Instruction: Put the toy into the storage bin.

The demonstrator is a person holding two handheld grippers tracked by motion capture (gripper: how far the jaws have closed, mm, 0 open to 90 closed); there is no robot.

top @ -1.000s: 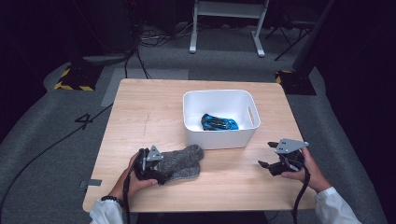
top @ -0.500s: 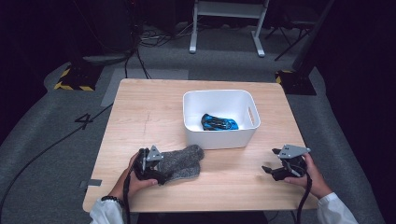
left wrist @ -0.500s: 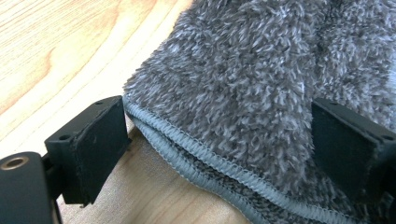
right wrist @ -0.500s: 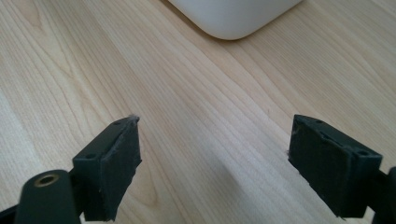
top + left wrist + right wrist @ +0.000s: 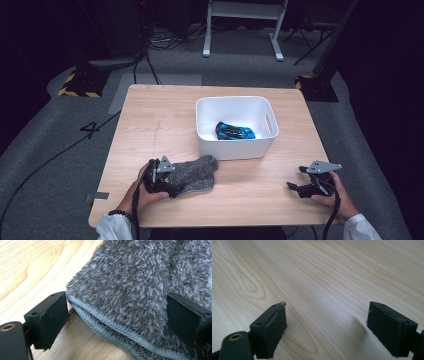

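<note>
The left hand-held gripper rests low on the near left part of the wooden desk, at the near end of a grey fluffy cloth. In the left gripper view the cloth lies between the two black jaws, with its stitched hem in front. The jaws stand wide on both sides of it. One jaw is at the edge of the hem and the other is beside the pile, but I cannot tell if the pads press on the cloth, so I cannot say that it is gripped. The cloth lies flat on the desk, just in front of the white bin and a little to its left, near it but apart from it.

The right hand-held gripper is at the near right part of the desk, well apart from the cloth and from the bin. Its jaws have just been opening and now stand wide apart. In the right gripper view there is nothing between them, just the bare wood of the desk close under them.

Inside the white bin lies a blue and black object, against the bottom.
</note>
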